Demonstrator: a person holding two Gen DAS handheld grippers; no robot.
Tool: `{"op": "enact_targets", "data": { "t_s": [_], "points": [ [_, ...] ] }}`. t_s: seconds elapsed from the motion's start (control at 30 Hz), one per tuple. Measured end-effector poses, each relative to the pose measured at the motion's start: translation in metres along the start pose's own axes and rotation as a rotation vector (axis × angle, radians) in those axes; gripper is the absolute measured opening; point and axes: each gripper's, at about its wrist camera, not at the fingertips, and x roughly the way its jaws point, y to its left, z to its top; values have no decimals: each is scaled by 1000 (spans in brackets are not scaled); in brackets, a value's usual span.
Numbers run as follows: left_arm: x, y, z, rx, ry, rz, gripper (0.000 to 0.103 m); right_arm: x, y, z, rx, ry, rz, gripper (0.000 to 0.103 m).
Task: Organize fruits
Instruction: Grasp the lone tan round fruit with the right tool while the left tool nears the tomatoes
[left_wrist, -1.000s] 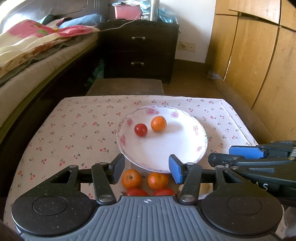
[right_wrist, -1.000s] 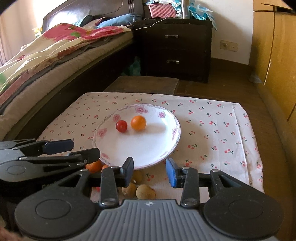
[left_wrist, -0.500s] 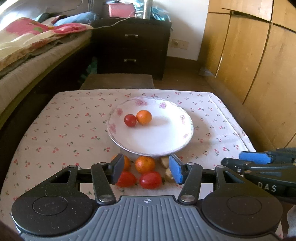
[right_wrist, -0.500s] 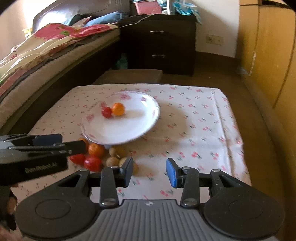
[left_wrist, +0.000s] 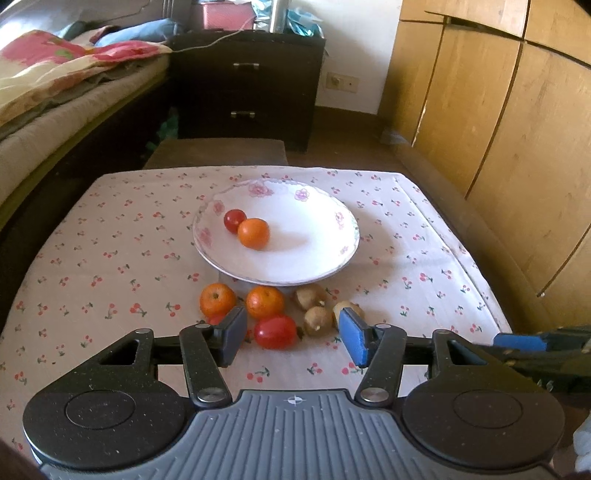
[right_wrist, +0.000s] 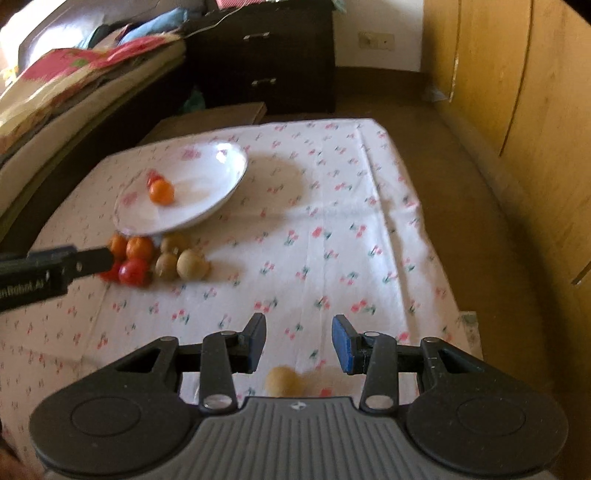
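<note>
The left gripper, its jaws opening and holding nothing, hangs just above a red tomato in the fruit heap beside the plate on the tabletop, while the right gripper, partly open and empty, hovers over a lone brown fruit.

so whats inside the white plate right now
The white plate holds two fruits close together on its left side: a small red tomato and an orange that partly covers it. The rest is bare. What lies under the plate cannot be seen.
</note>
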Motion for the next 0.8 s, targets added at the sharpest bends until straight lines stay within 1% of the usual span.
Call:
{"op": "enact_targets", "data": {
  "t_s": [0.2,0.33,0.4,0.43,0.5,0.53,0.67,0.8],
  "points": [
    [-3,5,-3,-25,5,10,65,12,4,-12,-17,62,-6,40],
    [-4,7,-4,-28,8,14,65,19,8,-16,-41,83,-10,40],
    [-4,10,-4,-36,9,16,65,22,12,-20,-59,98,-18,38],
    [-4,12,-3,-44,8,18,65,22,15,-20,-76,93,-25,35],
    [-6,19,0,-70,1,24,66,21,19,-20,-80,92,-1,28],
    [-6,24,1,-88,-2,28,66,20,20,-19,-86,90,6,27],
    [-7,44,4,-149,-2,60,66,20,28,-16,-106,88,38,27],
    [-7,61,3,-198,2,88,66,13,33,-8,-101,58,85,27]
  ]
}}
